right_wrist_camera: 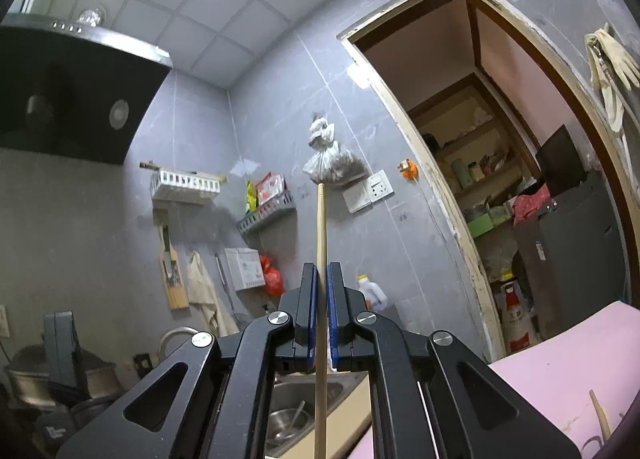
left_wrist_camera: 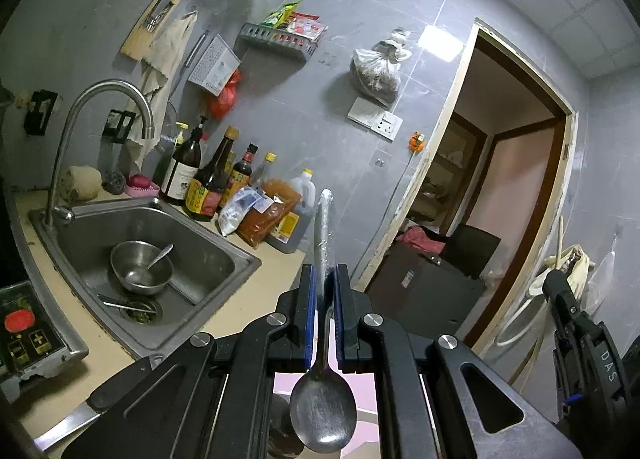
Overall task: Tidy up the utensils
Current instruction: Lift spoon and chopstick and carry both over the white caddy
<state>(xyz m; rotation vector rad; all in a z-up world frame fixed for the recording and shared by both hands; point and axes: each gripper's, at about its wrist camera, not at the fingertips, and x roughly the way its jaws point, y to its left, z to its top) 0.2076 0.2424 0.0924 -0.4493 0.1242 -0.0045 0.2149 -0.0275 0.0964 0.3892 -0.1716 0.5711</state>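
Spoon (left_wrist_camera: 323,415) clamped in left gripper (left_wrist_camera: 325,279); right gripper (right_wrist_camera: 320,279) clamps a chopstick (right_wrist_camera: 320,259).

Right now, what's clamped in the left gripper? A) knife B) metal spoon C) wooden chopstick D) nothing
B: the left gripper is shut on the metal spoon, handle pointing forward between the pads and bowl hanging back toward the camera.

My right fingers (right_wrist_camera: 321,299) are pinched on a pale wooden chopstick (right_wrist_camera: 320,235) that runs straight up past them toward the bag (right_wrist_camera: 334,163) hanging on the grey wall; the sink (right_wrist_camera: 304,399) sits below.
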